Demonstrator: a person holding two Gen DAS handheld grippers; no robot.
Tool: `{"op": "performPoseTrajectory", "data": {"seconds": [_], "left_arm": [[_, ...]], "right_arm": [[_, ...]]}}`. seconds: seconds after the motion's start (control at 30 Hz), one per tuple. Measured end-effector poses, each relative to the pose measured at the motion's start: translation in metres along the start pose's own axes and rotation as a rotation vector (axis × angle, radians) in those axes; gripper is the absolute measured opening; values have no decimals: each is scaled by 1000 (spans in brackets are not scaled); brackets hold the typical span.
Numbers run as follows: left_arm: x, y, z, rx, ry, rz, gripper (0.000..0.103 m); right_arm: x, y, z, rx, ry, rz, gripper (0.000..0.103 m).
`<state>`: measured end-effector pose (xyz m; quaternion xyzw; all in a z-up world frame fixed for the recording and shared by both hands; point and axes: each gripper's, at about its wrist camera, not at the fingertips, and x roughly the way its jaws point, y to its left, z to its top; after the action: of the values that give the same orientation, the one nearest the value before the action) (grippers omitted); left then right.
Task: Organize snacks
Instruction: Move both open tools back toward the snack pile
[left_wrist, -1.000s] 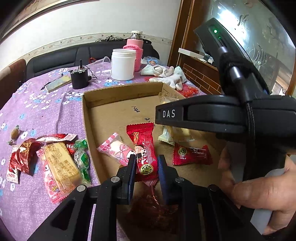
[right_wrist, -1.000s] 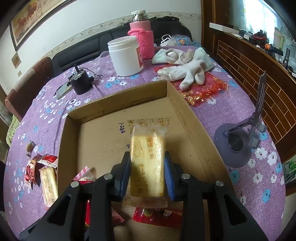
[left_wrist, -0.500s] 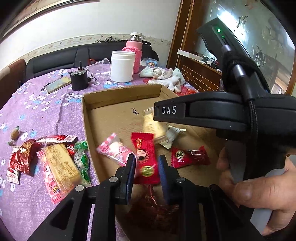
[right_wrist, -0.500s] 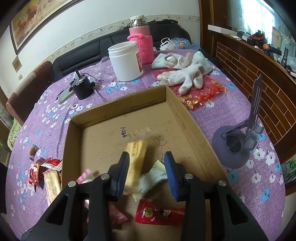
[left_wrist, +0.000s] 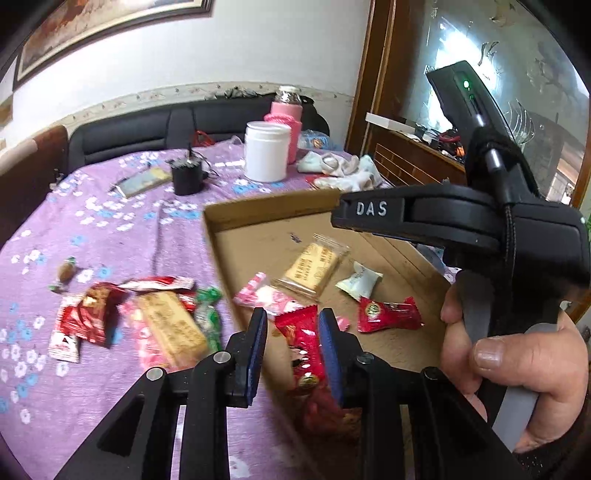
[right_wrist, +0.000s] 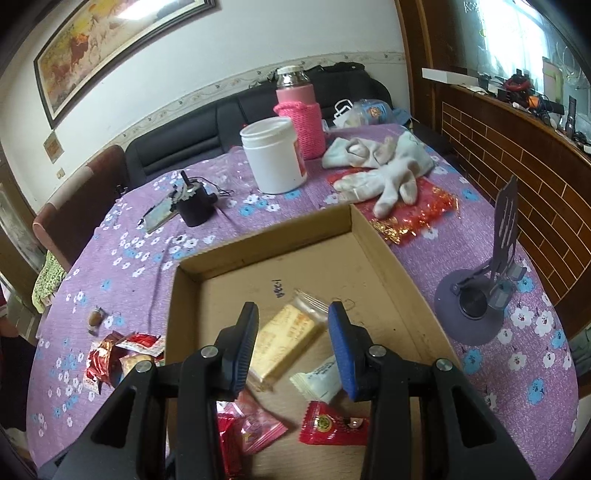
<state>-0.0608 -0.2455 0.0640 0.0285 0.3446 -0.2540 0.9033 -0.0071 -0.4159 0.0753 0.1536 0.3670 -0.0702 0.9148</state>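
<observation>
Left gripper (left_wrist: 291, 347) jaws just opened, red packet (left_wrist: 303, 343) loose between them. Right gripper (right_wrist: 291, 343) spread and empty above yellow biscuit pack (right_wrist: 284, 339) in cardboard box (right_wrist: 388, 258).

The red wrapper (left_wrist: 306, 354) between the left fingers (left_wrist: 255, 350) blurs below their tips. Left of them, the snack pile (left_wrist: 155, 325) smears. The right fingers (right_wrist: 240, 350) hide part of the yellow biscuit pack (right_wrist: 284, 341).

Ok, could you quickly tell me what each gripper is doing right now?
Left gripper: open, jaws just opening; red packet between them, not gripped.
Right gripper: open, holding nothing.
</observation>
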Motion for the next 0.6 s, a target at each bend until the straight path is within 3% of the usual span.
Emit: {"op": "performPoseTrajectory", "data": {"seconds": [0.1, 0.37, 0.6], "left_arm": [[-9, 6, 0, -4, -23, 16, 45], [-27, 40, -4, -58, -33, 50, 45], [-41, 105, -14, -183, -11, 106, 45]], "right_arm": [[-4, 7, -1, -17, -16, 17, 38], [-17, 27, -5, -61, -58, 84, 38], [-22, 63, -20, -145, -49, 162, 38]]}}
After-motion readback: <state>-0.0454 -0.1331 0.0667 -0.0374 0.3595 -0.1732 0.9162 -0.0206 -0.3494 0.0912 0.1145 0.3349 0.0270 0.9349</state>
